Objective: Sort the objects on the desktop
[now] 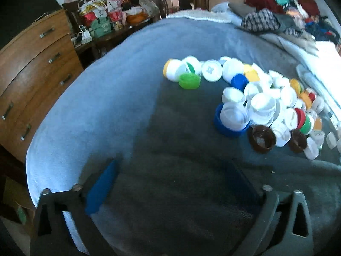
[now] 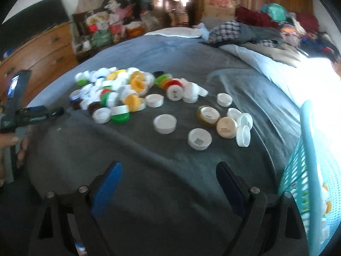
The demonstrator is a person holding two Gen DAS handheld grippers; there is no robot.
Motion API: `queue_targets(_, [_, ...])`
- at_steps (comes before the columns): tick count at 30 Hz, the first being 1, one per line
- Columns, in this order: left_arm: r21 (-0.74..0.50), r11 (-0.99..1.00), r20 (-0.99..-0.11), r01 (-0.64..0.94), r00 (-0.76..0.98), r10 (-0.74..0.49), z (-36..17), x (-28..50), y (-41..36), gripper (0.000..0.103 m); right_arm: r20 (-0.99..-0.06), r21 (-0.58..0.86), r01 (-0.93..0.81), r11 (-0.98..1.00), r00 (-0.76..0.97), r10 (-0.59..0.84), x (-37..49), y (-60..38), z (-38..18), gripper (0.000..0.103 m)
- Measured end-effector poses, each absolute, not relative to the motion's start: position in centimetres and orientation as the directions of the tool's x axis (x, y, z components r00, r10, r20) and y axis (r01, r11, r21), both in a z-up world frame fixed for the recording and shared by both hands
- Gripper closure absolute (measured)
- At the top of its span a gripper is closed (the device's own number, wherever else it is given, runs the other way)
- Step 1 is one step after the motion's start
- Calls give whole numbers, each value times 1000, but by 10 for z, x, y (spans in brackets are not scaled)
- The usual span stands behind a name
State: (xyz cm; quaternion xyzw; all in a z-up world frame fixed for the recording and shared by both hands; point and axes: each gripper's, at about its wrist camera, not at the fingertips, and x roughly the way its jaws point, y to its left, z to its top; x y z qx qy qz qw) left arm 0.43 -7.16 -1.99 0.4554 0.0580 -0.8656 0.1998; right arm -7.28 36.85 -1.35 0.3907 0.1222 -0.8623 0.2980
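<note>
Bottle caps [image 2: 119, 93] lie heaped on a grey blanket [image 2: 170, 170] spread over the bed: round, shallow plastic lids, mostly white, mixed with yellow, green, red, blue and brown ones, some resting open side up. Too many overlap in the heap to count. Right of the heap, in the right wrist view, eight caps lie loose: six white, including one [image 2: 165, 123] nearest the heap, and two tan [image 2: 227, 127]. In the left wrist view two brown caps [image 1: 261, 139] sit at the near edge of the heap and one green cap [image 1: 189, 81] at its far left. One turquoise perforated basket [image 2: 302, 170] stands well right of the heap. Left gripper [image 1: 170, 189] and right gripper [image 2: 169, 183] both hover spread wide over the blanket, holding nothing.
</note>
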Motion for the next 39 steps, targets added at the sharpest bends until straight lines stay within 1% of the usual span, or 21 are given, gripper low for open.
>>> queue_targets(2, [97, -911, -808, 400, -503, -307, -20, 3, -69, 1, -769, 51, 567, -822, -503, -395, -85, 370, -27, 1])
queue_targets(4, [101, -911, -805, 400, -505, -311, -20, 2, -67, 1, -805, 67, 532, -844, -471, -361, -94, 370, -46, 0])
queue_targets(5, [98, -911, -805, 401, -507, -310, -19, 3, -67, 1, -786, 80, 528, -845, -488, -379, -94, 372, -49, 0])
queue_targets(7, [90, -911, -802, 402, -513, -306, -19, 4, -68, 1, -732, 62, 551, -833, -542, -413, -87, 375, -52, 0])
queue_targets(13, [97, -909, -793, 406, -520, -317, -19, 3, -66, 1, -693, 83, 543, -836, -572, -440, -85, 379, -53, 0])
queue_targets(39, [89, -910, -792, 405, -525, -311, -18, 2, -66, 1, -684, 95, 538, -837, -575, -448, -84, 381, -55, 0])
